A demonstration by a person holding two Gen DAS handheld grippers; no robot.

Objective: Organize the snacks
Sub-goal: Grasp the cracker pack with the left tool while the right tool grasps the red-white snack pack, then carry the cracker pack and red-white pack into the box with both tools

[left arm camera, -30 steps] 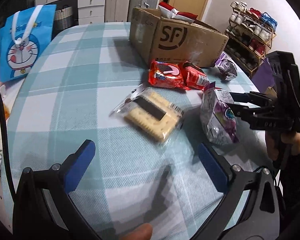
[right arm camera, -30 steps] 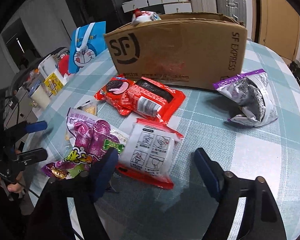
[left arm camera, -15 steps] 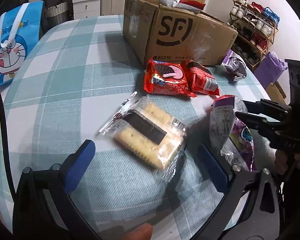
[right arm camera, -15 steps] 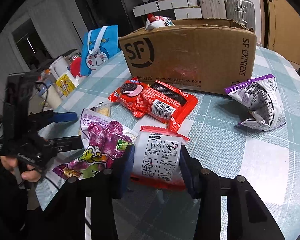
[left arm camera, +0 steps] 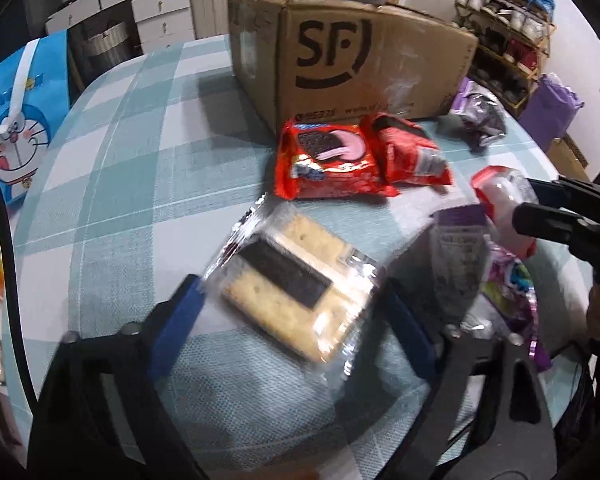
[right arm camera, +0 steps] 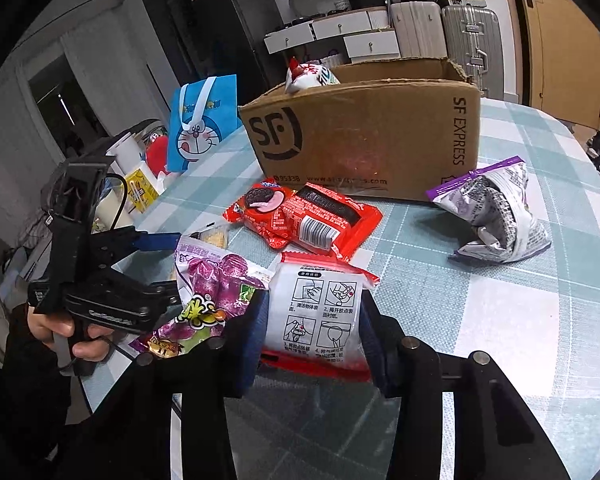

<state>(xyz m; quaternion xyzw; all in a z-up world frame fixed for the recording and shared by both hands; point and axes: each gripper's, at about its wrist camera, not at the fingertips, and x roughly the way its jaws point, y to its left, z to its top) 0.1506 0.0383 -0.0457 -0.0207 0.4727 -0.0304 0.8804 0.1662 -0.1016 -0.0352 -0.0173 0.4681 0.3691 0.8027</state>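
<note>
Landmark: cardboard box point(right arm camera: 364, 136), open-topped, at the far side of the checked table point(right arm camera: 500, 320).
White-and-red packet point(right arm camera: 320, 316): in front of the box, pinched across its width by the right gripper point(right arm camera: 314, 332); pads pressed tight to both sides.
Cracker pack point(left arm camera: 296, 280): in front of the box, flat on the table, between the pads of the left gripper point(left arm camera: 296, 320); jaws have just been closing and stand partly spread; contact cannot be confirmed.
Purple candy bag point(right arm camera: 208, 292): beside the white-and-red packet.
Red cookie packs point(right arm camera: 304, 220): just before the box wall.
Crumpled purple bag point(right arm camera: 496, 208): near the box's right corner.
Stowed: one snack bag point(right arm camera: 310, 76) shows above the box rim.
Progress: early; five loose items remain, judged.
</note>
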